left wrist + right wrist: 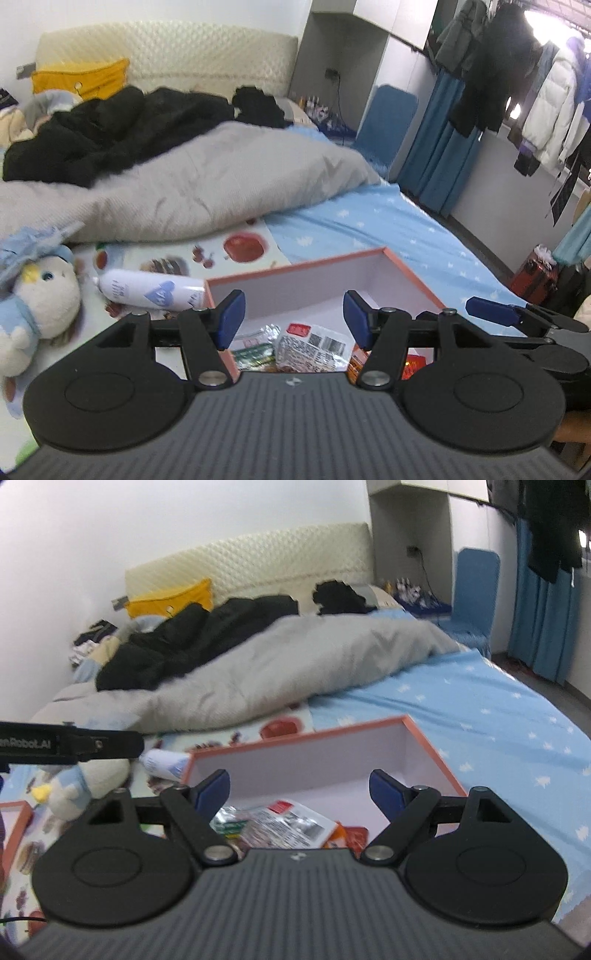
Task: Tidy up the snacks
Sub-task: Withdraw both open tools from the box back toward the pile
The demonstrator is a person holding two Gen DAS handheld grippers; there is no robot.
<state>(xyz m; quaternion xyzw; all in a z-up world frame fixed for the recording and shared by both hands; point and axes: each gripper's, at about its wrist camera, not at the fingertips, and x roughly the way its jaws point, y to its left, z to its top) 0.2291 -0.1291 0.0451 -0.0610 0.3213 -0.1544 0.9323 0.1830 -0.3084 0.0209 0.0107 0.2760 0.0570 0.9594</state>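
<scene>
A shallow box with a salmon-pink rim (295,264) and a white inside lies on the bed. Several snack packets (312,347) lie in its near part: a clear one with a red label, a green one and orange ones. My left gripper (293,318) hovers over the box's near left corner, open, nothing between its blue pads. My right gripper (299,792) hangs over the same box (369,726) and packets (284,823), open wide and empty. A white tube-shaped pack (151,293) lies on the mat just left of the box.
A plush toy (40,295) sits at the left on a food-print mat (243,247). A grey duvet (207,192) and black clothes fill the bed behind. Blue sheet (498,720) extends right of the box. Another pink-rimmed piece (14,823) lies at the far left.
</scene>
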